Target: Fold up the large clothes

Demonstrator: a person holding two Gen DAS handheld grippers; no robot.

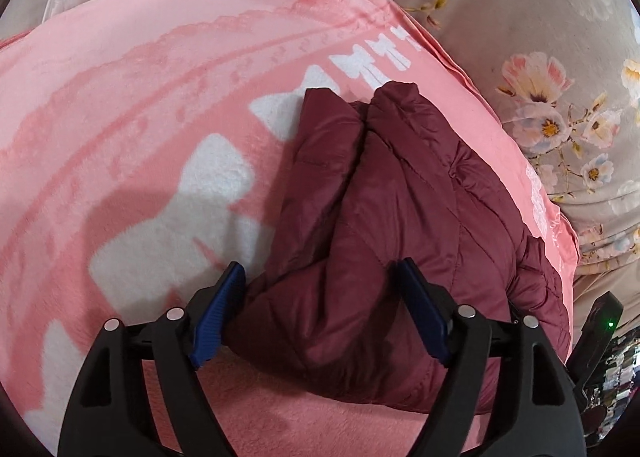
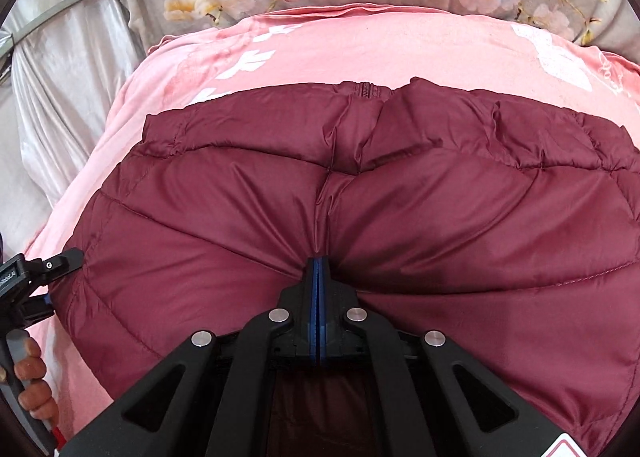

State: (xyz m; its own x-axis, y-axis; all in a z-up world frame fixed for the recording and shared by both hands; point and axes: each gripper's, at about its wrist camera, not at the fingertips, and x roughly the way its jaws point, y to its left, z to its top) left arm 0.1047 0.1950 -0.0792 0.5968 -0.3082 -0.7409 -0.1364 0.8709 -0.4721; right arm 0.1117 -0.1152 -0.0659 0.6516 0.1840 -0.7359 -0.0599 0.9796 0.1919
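Note:
A maroon quilted puffer jacket (image 1: pixel 400 209) lies folded on a pink blanket (image 1: pixel 140 105). My left gripper (image 1: pixel 319 268) is open wide, and the jacket's near corner bulges up between its blue pads (image 1: pixel 218 313). In the right wrist view the jacket (image 2: pixel 440 197) fills the middle, with its zipper end at the far edge. My right gripper (image 2: pixel 319 261) is shut on a pinch of the jacket's fabric, and creases radiate from its tip. The left gripper (image 2: pixel 44 269) shows at that view's left edge beside the jacket's side, held by a person's hand (image 2: pixel 34 373).
The pink blanket (image 2: pixel 360 53) with white bow prints lies on a grey floral bedsheet (image 1: pixel 540 57). Silvery satin cloth (image 2: pixel 60 97) hangs at the far left. A black device with a green light (image 1: pixel 600 321) stands at the jacket's right side.

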